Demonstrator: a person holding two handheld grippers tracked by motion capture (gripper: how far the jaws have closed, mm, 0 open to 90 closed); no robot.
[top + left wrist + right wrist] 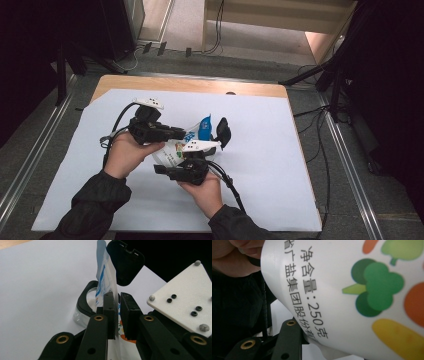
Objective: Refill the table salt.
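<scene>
Holding: both grippers meet on one white pouch (176,150) above the middle of the worktop (260,165), which is covered by a white sheet.
Pouch: a soft white plastic pouch with blue print near its top and coloured vegetable pictures and black Chinese characters on its lower face; it stands roughly upright, off the sheet.
Left gripper: the left gripper (117,315) has its jaws nearly together, clamped on the thin upper part of the pouch, whose blue-printed edge rises above the jaw tips in the left gripper view.
Right gripper: the right gripper (187,167) sits just below and beside the left one, at the lower body of the pouch; in the right gripper view the bulging printed face lies right against the jaws, and only one jaw shows, so whether it squeezes the pouch I cannot tell.
Container: a clear round container (83,312) with a black rim stands on the sheet just beyond the pouch, its black hinged lid (126,262) swung up and open behind the pouch top.
Hands: a dark-sleeved forearm comes up from the near edge to each gripper.
</scene>
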